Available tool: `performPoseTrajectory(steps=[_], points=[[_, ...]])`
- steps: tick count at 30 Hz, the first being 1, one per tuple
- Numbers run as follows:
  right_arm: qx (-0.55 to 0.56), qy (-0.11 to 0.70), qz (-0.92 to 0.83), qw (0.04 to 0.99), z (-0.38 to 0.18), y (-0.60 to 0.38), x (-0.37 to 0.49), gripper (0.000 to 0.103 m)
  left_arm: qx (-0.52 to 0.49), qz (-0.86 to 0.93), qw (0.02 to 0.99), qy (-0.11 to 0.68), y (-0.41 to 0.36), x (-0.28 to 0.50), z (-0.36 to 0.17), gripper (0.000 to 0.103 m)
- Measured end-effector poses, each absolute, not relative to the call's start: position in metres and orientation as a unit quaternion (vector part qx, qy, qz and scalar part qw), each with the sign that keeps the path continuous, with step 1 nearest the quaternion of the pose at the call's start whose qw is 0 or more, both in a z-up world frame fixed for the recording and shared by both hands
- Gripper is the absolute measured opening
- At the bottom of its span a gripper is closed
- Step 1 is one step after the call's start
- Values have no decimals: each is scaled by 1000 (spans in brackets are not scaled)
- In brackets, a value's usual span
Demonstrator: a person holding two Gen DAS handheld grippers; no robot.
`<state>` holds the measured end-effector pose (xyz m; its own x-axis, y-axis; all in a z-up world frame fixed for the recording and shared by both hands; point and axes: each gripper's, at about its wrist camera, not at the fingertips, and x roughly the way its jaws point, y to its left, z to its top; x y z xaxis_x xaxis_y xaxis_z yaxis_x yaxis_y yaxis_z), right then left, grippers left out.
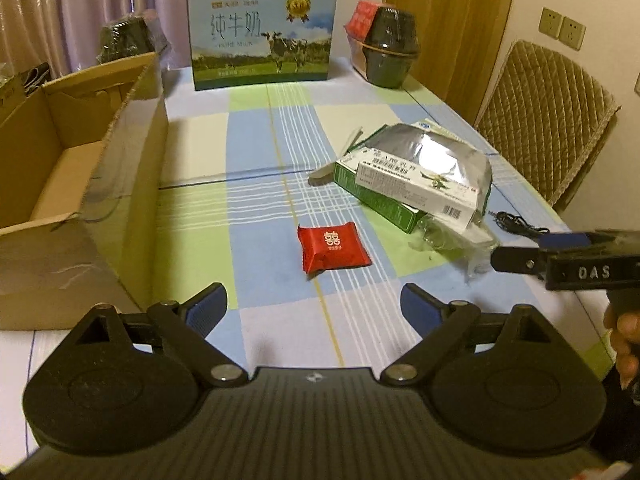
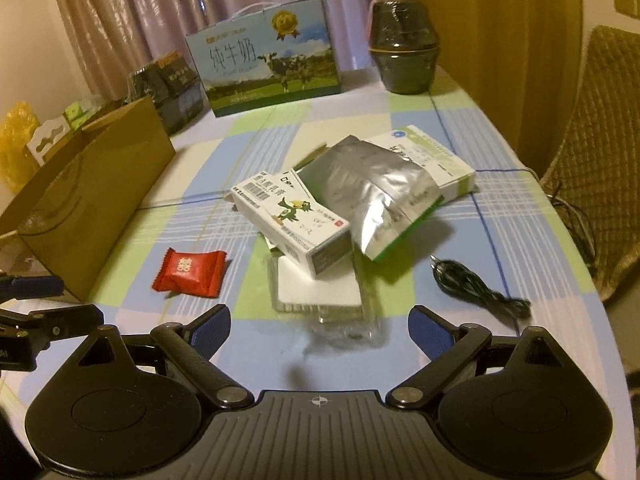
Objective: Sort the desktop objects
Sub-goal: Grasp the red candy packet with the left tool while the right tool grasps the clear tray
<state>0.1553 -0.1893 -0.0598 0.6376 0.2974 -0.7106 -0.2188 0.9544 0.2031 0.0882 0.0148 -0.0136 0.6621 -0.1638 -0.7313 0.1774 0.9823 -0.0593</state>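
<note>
A red candy packet (image 1: 334, 253) lies on the checked tablecloth just ahead of my open, empty left gripper (image 1: 314, 304); it also shows in the right wrist view (image 2: 190, 271). A pile of medicine boxes (image 2: 292, 226) with a silver foil pouch (image 2: 374, 196) on top lies mid-table, over a clear plastic tray (image 2: 320, 300). My right gripper (image 2: 320, 326) is open and empty just before that tray. The pile also shows in the left wrist view (image 1: 416, 184). A black cable (image 2: 476, 286) lies right of the pile.
An open cardboard box (image 1: 80, 184) stands at the left. A milk carton case (image 1: 262, 38) and a dark lidded pot (image 1: 390, 50) stand at the far end. A quilted chair (image 1: 548, 116) is beside the table's right edge.
</note>
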Motion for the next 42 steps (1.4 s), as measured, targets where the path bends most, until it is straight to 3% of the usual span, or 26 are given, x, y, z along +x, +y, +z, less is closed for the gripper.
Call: performPoseTrajectory(steps=[9, 14, 26, 32, 33, 34, 35, 42], points=[[26, 420, 153, 894, -84, -180, 184, 84, 19, -95, 910, 404, 5, 118, -34, 91], [9, 422, 155, 893, -91, -175, 187, 58, 18, -91, 906, 413, 1, 134, -50, 91], [20, 414, 151, 897, -90, -175, 172, 55, 21, -87, 904, 417, -17, 165, -74, 89], [23, 416, 150, 897, -89, -177, 166, 54, 37, -80, 903, 421, -32, 180, -87, 74], [26, 417, 151, 896, -89, -177, 164, 54, 42, -81, 905, 417, -34, 180, -87, 67], [28, 418, 152, 895, -88, -177, 162, 54, 44, -84, 905, 414, -34, 179, -87, 53], [29, 419, 155, 894, -87, -176, 159, 54, 46, -89, 905, 414, -35, 179, -85, 49], [29, 420, 167, 891, -80, -169, 122, 54, 43, -119, 887, 443, -20, 139, -78, 45]])
